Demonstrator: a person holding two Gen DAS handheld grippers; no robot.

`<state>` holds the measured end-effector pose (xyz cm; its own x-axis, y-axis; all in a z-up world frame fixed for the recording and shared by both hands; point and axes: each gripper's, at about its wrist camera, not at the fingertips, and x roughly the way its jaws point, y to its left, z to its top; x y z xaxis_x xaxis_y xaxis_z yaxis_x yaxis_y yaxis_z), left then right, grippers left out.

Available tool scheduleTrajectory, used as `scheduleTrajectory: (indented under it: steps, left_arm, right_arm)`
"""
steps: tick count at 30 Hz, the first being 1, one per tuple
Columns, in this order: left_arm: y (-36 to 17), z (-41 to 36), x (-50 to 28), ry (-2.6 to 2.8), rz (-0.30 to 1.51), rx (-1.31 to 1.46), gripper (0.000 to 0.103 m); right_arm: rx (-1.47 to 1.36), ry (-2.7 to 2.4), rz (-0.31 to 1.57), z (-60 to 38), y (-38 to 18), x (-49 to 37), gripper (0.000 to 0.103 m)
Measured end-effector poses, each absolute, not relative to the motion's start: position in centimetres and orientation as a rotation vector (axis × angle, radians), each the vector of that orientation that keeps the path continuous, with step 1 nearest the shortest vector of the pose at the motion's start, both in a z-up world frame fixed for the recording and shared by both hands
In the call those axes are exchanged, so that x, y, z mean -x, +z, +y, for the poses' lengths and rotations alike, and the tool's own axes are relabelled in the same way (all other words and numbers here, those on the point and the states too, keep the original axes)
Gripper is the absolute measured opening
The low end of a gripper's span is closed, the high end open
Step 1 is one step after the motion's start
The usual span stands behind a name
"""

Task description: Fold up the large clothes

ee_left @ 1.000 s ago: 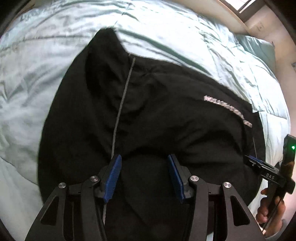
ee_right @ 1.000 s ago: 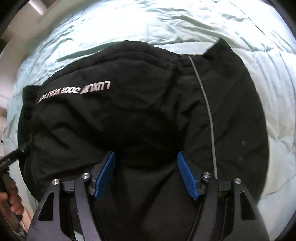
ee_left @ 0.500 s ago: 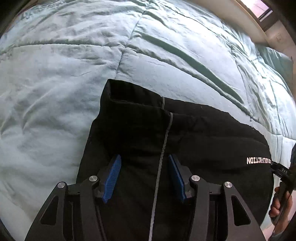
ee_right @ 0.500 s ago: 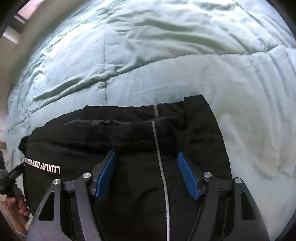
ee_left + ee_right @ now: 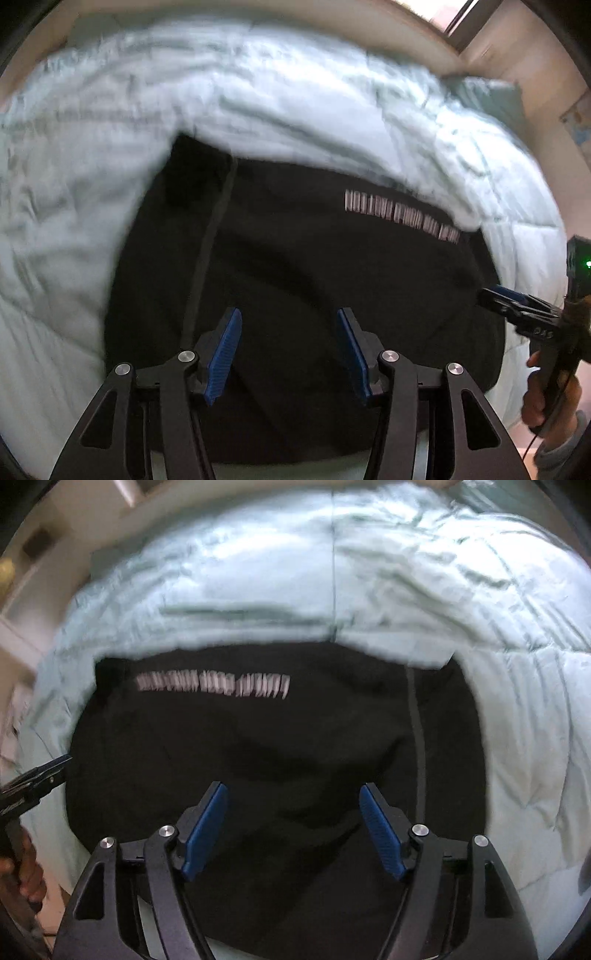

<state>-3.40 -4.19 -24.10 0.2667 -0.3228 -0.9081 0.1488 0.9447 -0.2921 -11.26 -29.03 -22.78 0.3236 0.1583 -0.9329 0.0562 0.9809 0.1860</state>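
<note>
A black garment (image 5: 303, 280) with a line of white lettering (image 5: 399, 218) and a thin grey stripe lies folded into a compact block on a pale green quilt. It also shows in the right wrist view (image 5: 273, 760). My left gripper (image 5: 288, 328) is open and empty, held above the garment's near edge. My right gripper (image 5: 293, 805) is open and empty, also above the near edge. Each gripper appears at the edge of the other's view: the right one (image 5: 517, 306), the left one (image 5: 37, 779). Both views are blurred by motion.
The pale green quilt (image 5: 258, 96) covers the bed on all sides of the garment. A pillow (image 5: 487, 96) lies at the far right. A beige wall and a window corner (image 5: 461, 22) lie beyond the bed.
Both grippers have pulled back and up from the garment, so the whole folded block with its lettering shows again. Both stay open.
</note>
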Motion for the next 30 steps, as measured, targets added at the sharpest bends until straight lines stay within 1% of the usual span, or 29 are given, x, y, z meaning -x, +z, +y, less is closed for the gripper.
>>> scheduleTrajectory:
  steps: [2,4,6,9,12,16,20,22,26,30]
  left_arm:
    - [-26.7,-4.7,3.8,-0.273,1.323,0.162,0.055]
    - [-28.2,-5.4,3.9,-0.258,1.344,0.133,0.059]
    - [-28.3,-5.5,3.3,-0.253,1.376,0.132,0.059]
    - [-26.9,-4.9,2.8,-0.223,1.398,0.177,0.059]
    - [-23.6,-5.5,4.1,-0.185,1.317,0.068,0.059]
    - [-17.9,-7.3,6.4,-0.151,1.198,-0.065,0.060]
    - [-11.5,-8.5,8.1,0.009,0.990,-0.220,0.061]
    - [-9.2,-8.9,8.6,0.059,0.943,-0.233,0.067]
    - [-4.6,-8.6,9.8,0.080,0.835,-0.192,0.069]
    - [-2.0,-9.0,10.6,0.086,0.793,-0.177,0.072]
  right_arm:
    - [-0.221,0.046,1.336,-28.5,-26.1,11.6,0.077]
    - [-0.231,0.037,1.356,-28.2,-27.3,11.8,0.078]
    - [-0.237,0.042,1.351,-28.4,-26.7,11.9,0.078]
    - [-0.194,0.076,1.301,-28.2,-24.5,12.7,0.079]
    - [-0.128,0.082,1.228,-27.9,-20.7,14.5,0.079]
    - [-0.141,0.077,1.157,-28.5,-16.4,16.1,0.079]
    - [-0.132,0.058,1.093,-29.0,-12.2,17.0,0.079]
    - [-0.140,0.040,1.061,-29.1,-10.4,17.2,0.079]
    - [-0.156,0.007,1.025,-29.7,-8.1,17.6,0.082]
    - [-0.152,-0.020,0.989,-30.4,-5.9,18.2,0.082]
